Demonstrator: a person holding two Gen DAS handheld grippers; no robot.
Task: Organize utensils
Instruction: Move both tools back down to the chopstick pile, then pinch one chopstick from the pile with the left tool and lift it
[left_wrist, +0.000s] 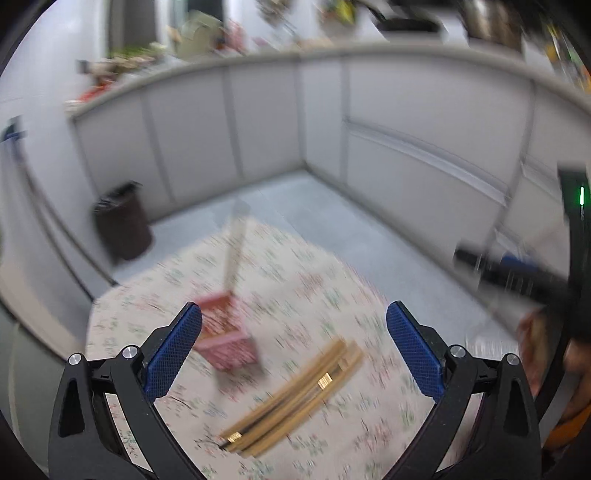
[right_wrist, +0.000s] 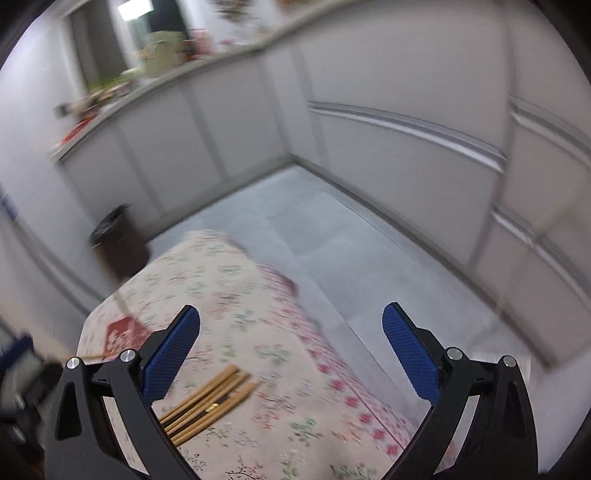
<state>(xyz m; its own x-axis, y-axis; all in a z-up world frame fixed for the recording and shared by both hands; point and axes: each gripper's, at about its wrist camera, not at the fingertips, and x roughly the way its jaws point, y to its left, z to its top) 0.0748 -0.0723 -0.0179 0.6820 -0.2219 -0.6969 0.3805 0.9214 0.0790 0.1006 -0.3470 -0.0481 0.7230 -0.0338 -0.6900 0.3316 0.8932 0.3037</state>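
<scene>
Right gripper (right_wrist: 291, 354) jaws wide; chopsticks (right_wrist: 210, 404) on tablecloth (right_wrist: 258, 325).

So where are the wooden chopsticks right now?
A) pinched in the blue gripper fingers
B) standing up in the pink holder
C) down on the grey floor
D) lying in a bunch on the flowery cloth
D: the chopsticks lie bunched flat on the flowery cloth, beside the pink holder, with both grippers open and holding nothing.

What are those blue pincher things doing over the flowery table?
A person holds a pair of tongs in each hand, sorting utensils. Both the left tongs and the right tongs are wide open and empty above the flowery tablecloth. A bundle of chopsticks lies loose beside a pink basket. Nothing is picked up yet.
</scene>
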